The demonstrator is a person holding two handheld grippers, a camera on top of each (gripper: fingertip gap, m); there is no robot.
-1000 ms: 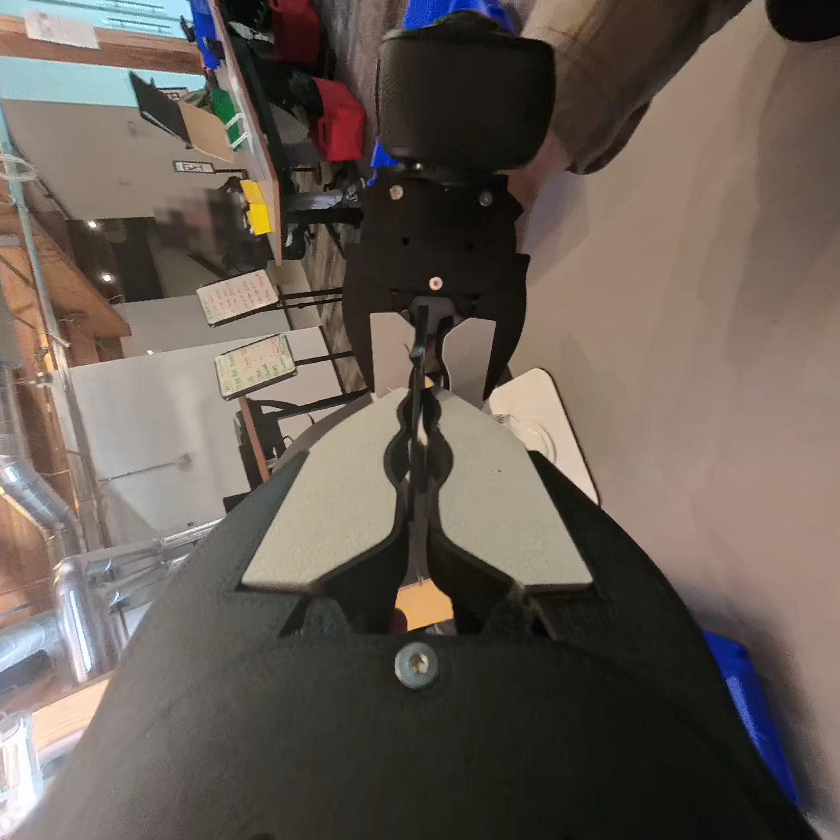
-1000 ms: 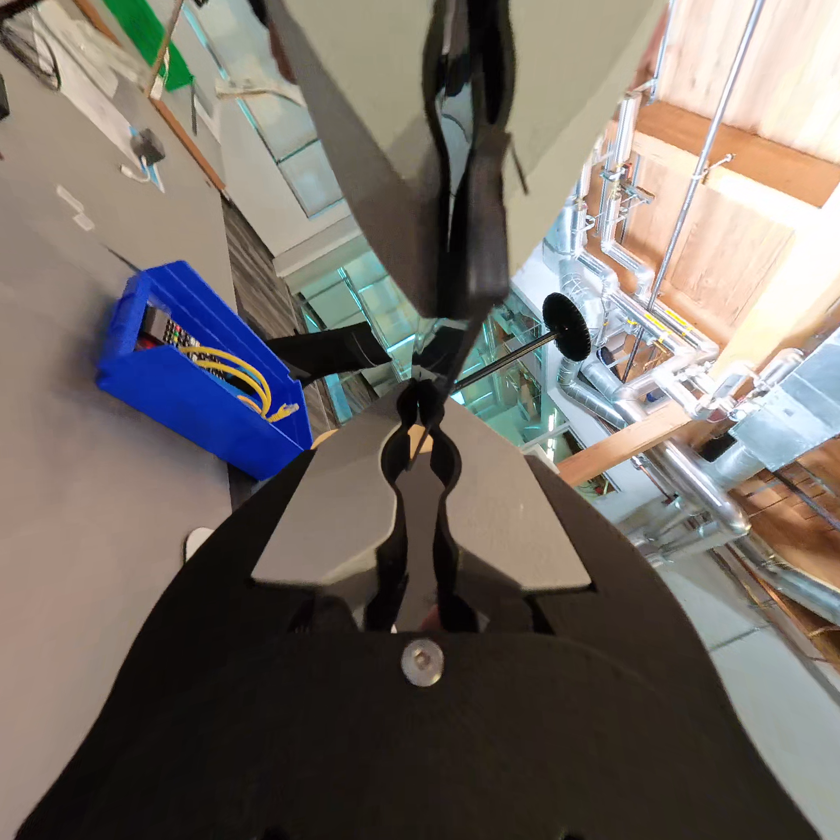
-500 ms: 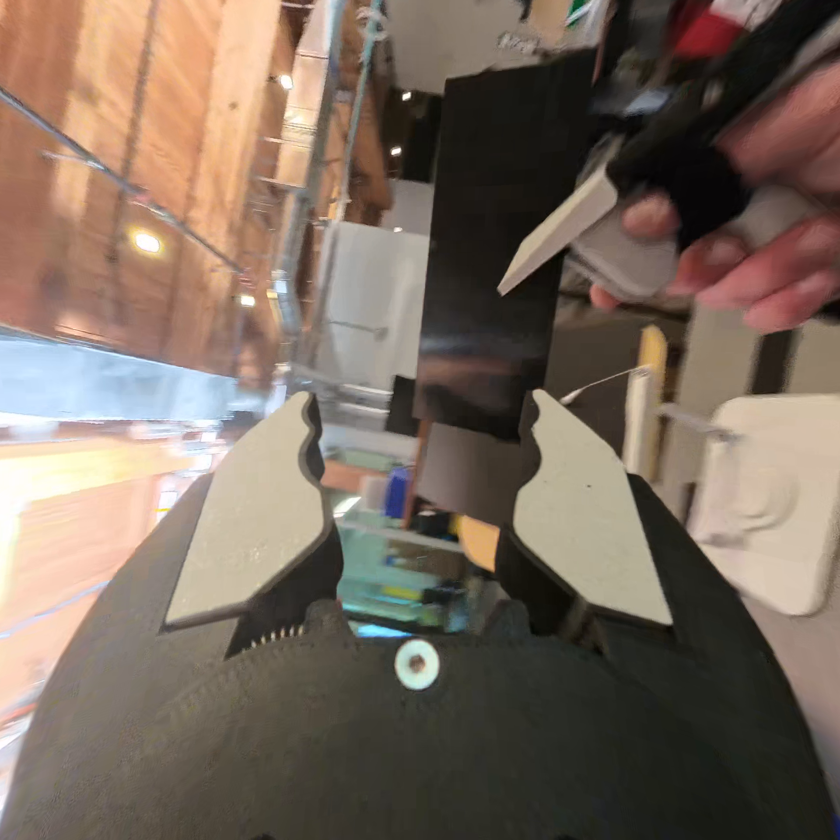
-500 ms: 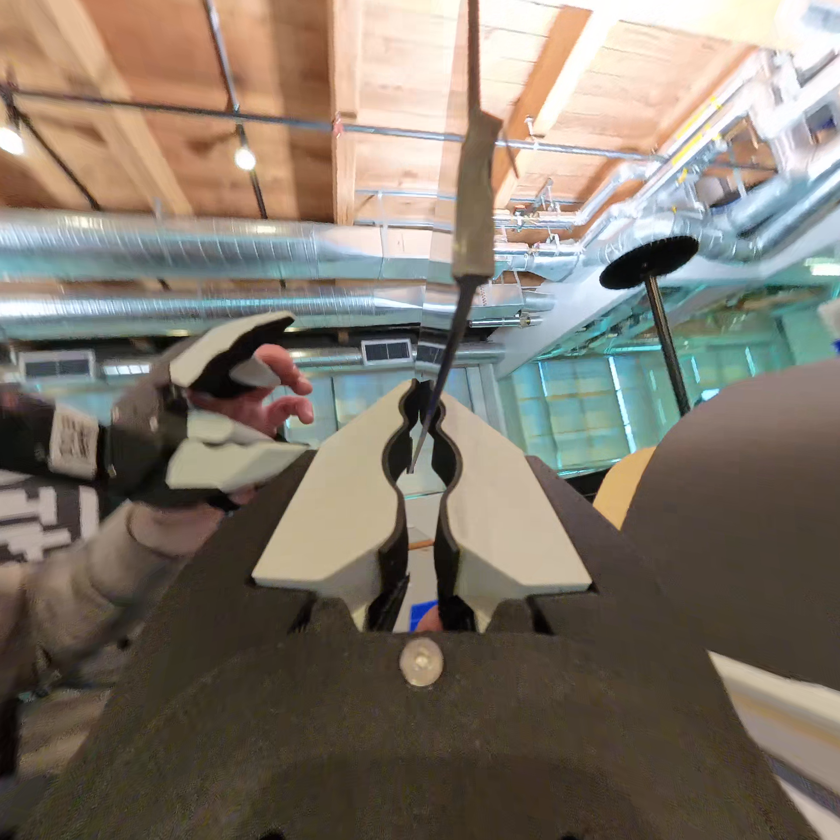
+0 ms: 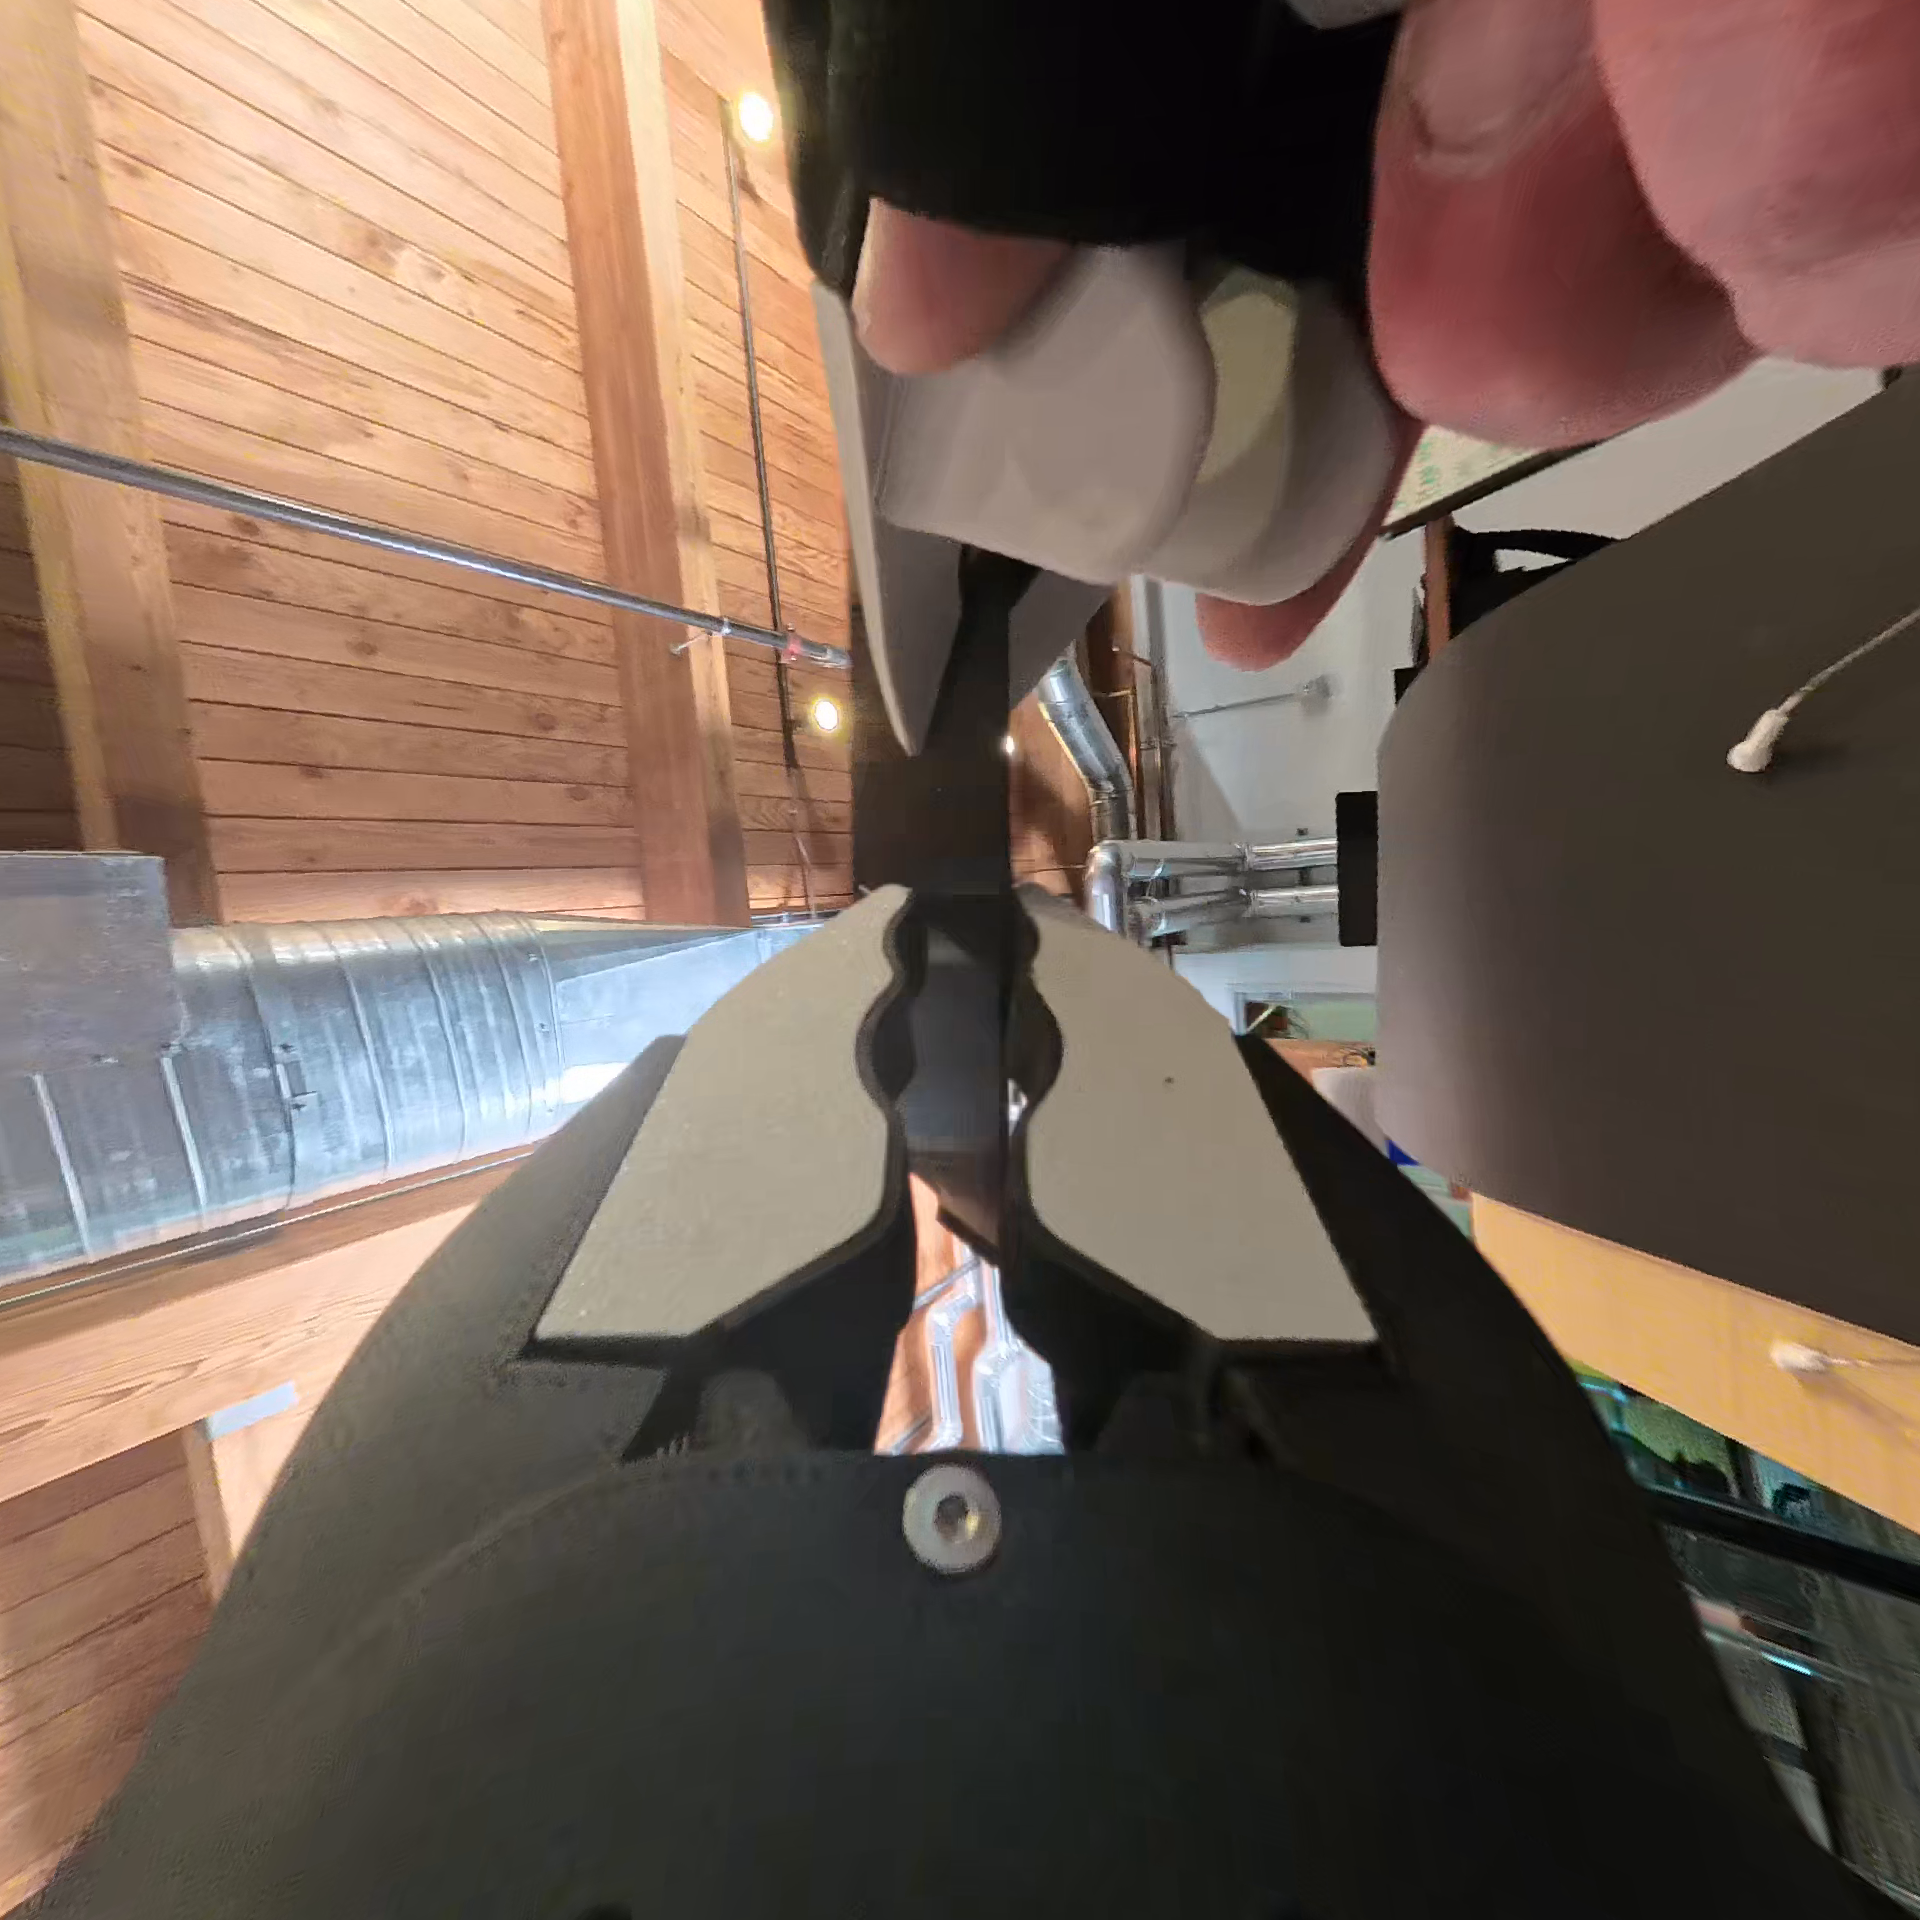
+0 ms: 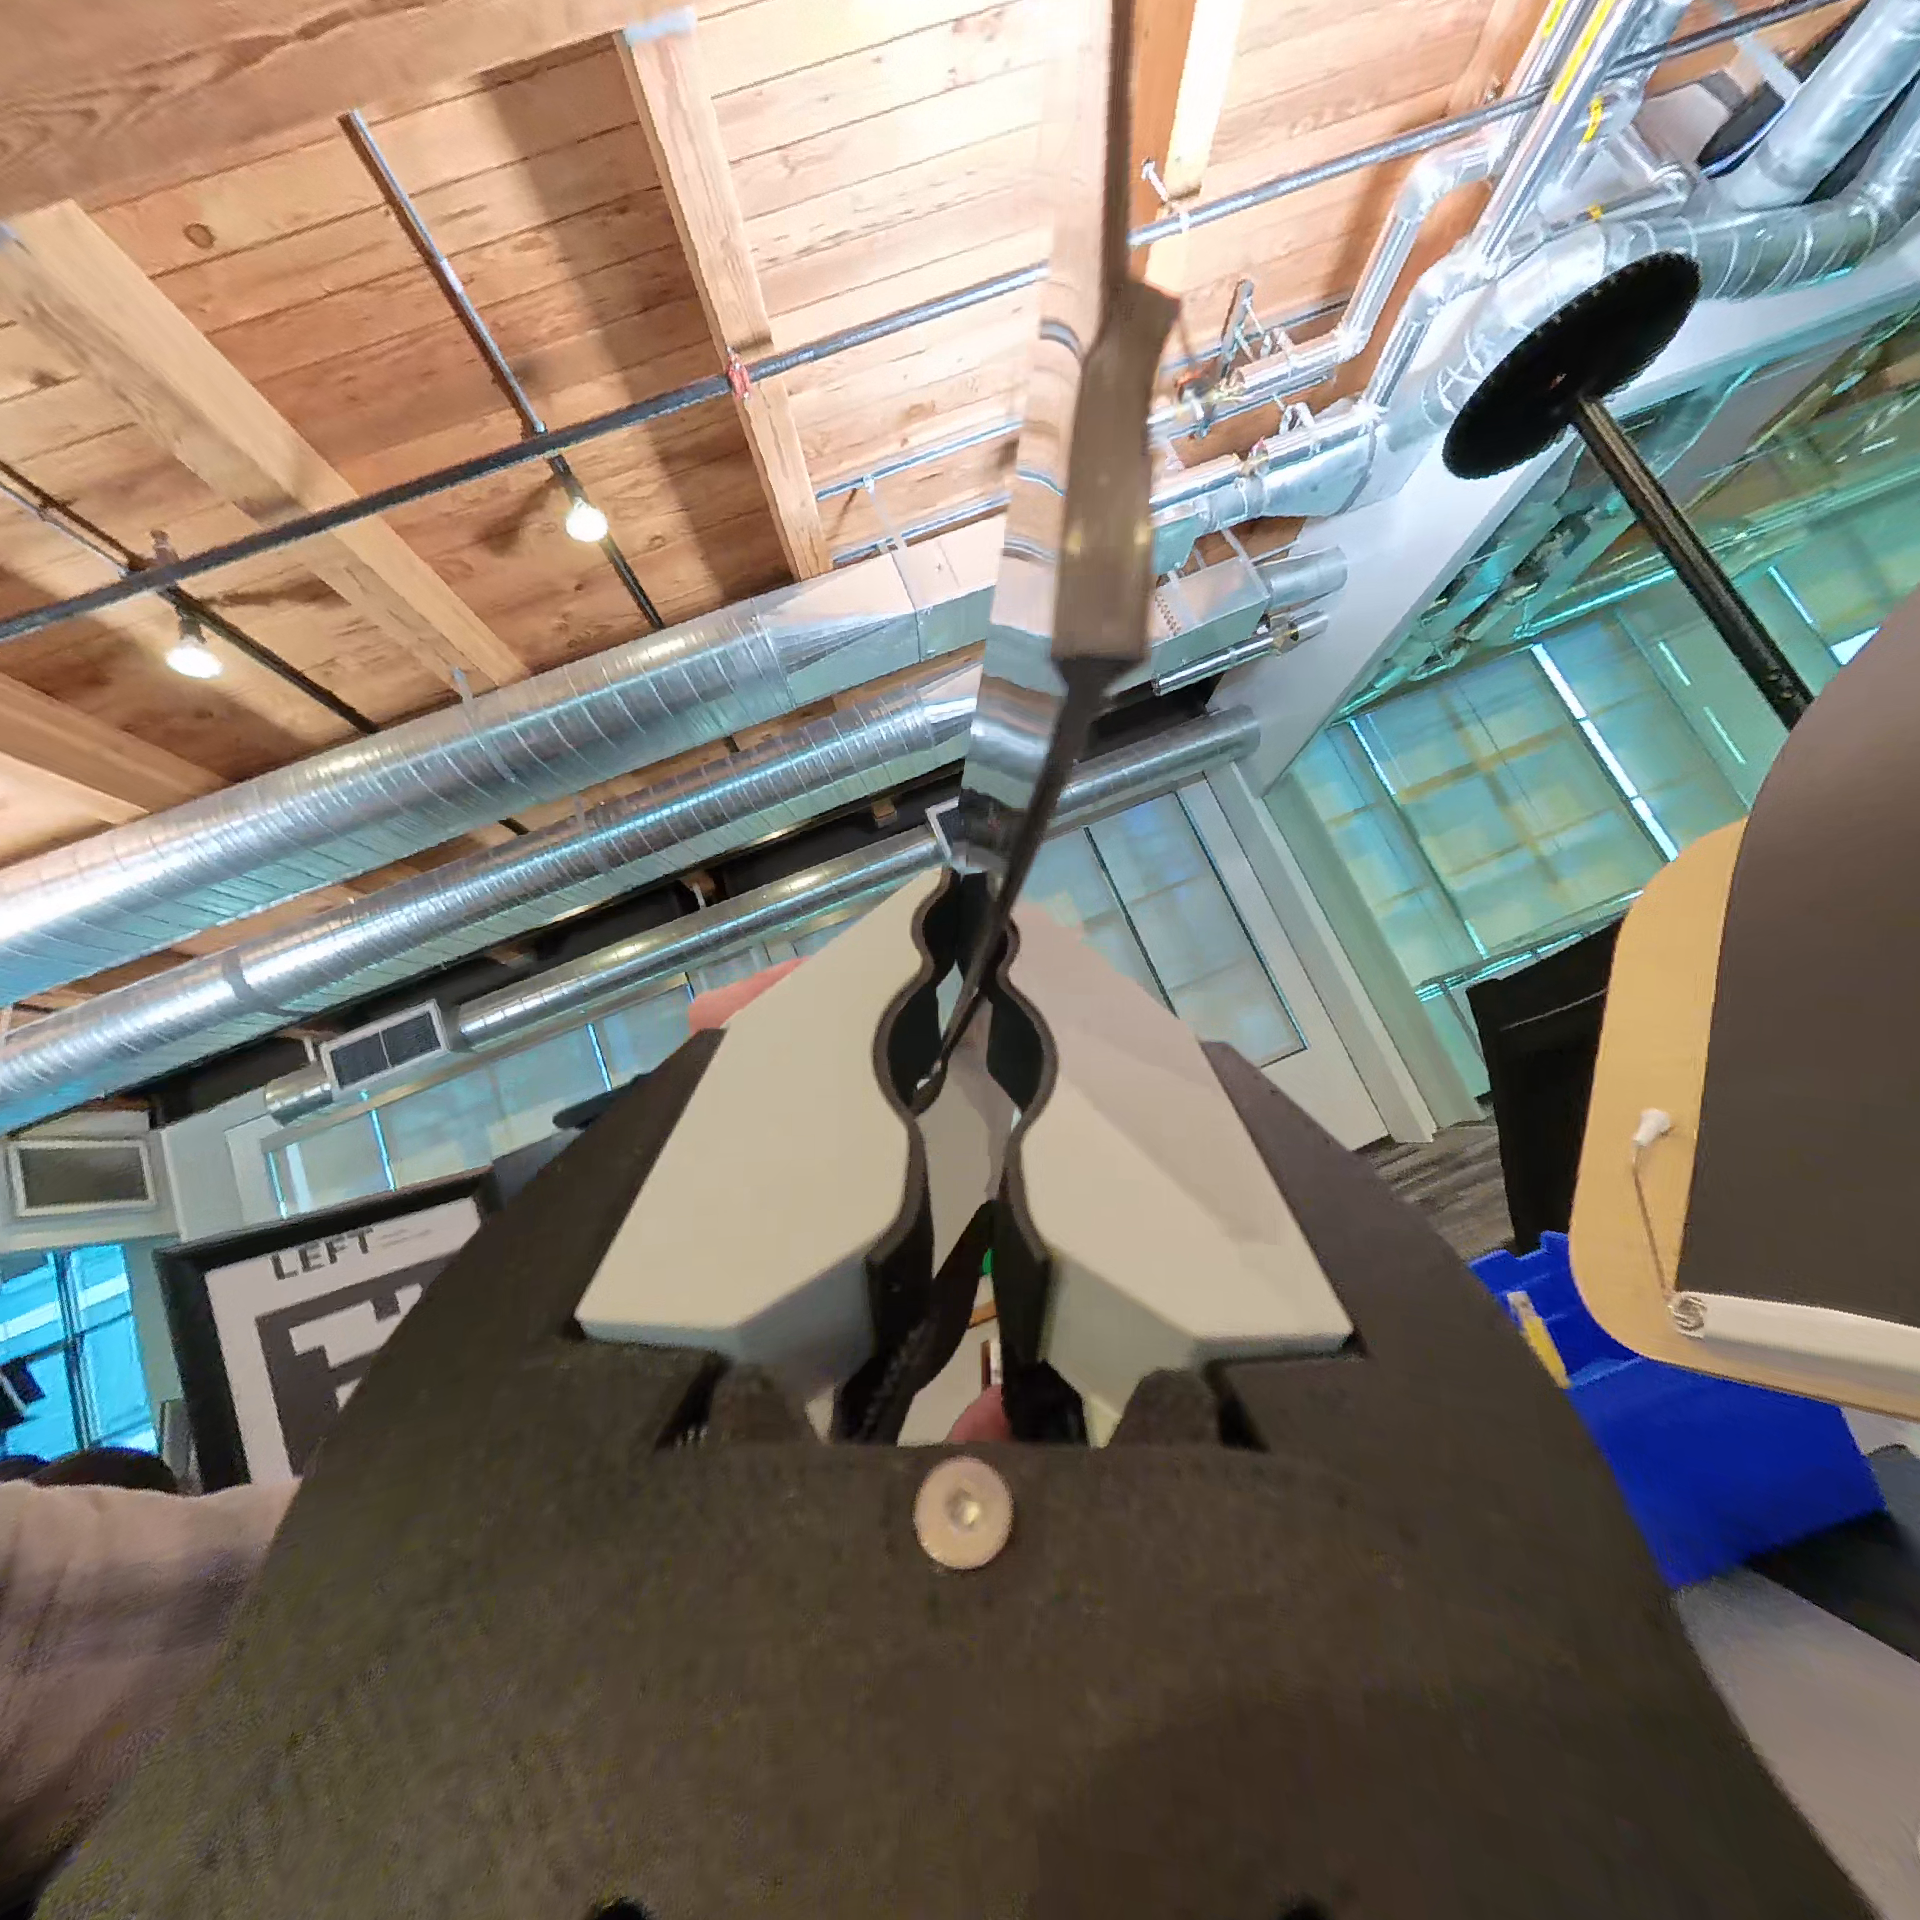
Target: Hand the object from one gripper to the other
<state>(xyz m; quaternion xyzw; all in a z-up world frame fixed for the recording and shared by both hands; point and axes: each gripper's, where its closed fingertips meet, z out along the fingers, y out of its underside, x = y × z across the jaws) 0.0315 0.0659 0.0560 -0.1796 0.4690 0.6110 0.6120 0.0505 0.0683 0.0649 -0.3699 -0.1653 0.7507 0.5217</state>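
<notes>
Each black claw (image 5: pixel 961 914) carries grey wavy-edged fingers (image 5: pixel 748 1132) and a silver screw (image 5: pixel 952 1519).

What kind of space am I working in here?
Probably an open-plan workshop or lab in a converted industrial building: a wood plank ceiling, exposed metal ducts, glass partition walls, and a blue parts bin.

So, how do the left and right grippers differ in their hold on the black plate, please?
The right gripper has its fingers pinched on the thin black plate; the left gripper leaves a wider gap, contact unclear. The right gripper views it edge-on, the left gripper partly face-on. Both straddle it.
</notes>
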